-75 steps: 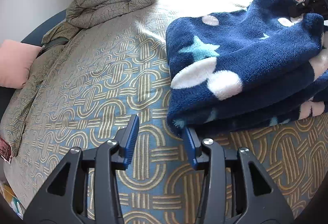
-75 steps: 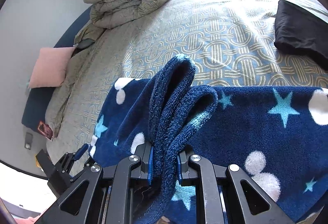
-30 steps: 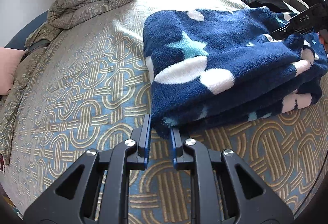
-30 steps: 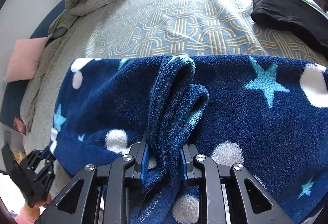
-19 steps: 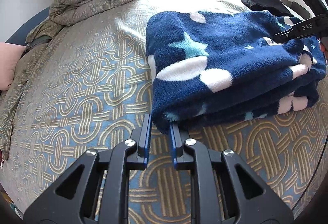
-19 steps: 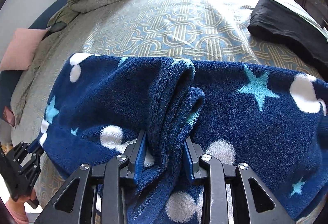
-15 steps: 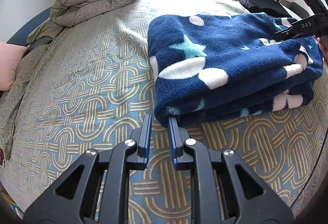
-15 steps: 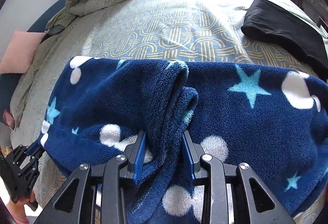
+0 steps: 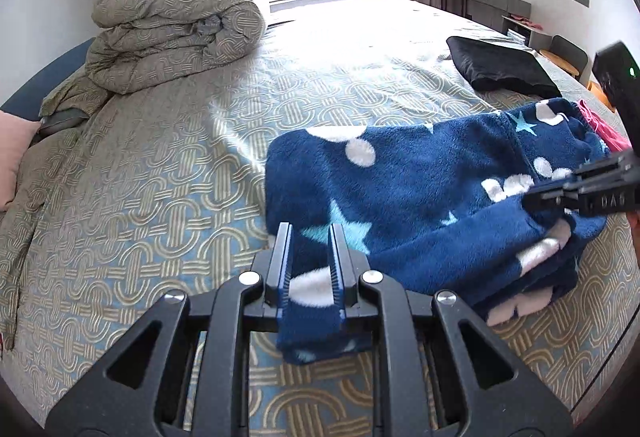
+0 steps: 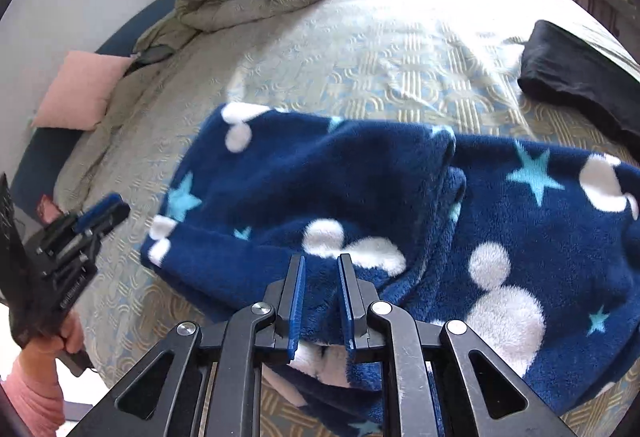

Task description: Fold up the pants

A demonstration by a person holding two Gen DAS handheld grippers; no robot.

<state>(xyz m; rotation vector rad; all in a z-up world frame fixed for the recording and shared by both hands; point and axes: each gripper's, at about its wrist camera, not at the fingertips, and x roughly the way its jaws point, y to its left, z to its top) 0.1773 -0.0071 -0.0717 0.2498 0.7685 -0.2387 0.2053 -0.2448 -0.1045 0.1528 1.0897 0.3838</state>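
Pants (image 9: 420, 193), thick soft fleece, will sag and bunch; left gripper (image 9: 310, 269) clenches the near corner; right gripper (image 10: 322, 301) is closing on the near edge fold; grip hems.

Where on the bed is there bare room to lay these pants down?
Bare bedspread lies between the rolled duvet, the pants and the pink cushion. The side by the black garment is crowded.

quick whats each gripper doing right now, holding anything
left gripper: shut on a fold of the blue fleece pants
right gripper: jaws closing, pads already pressing a fold of the pants
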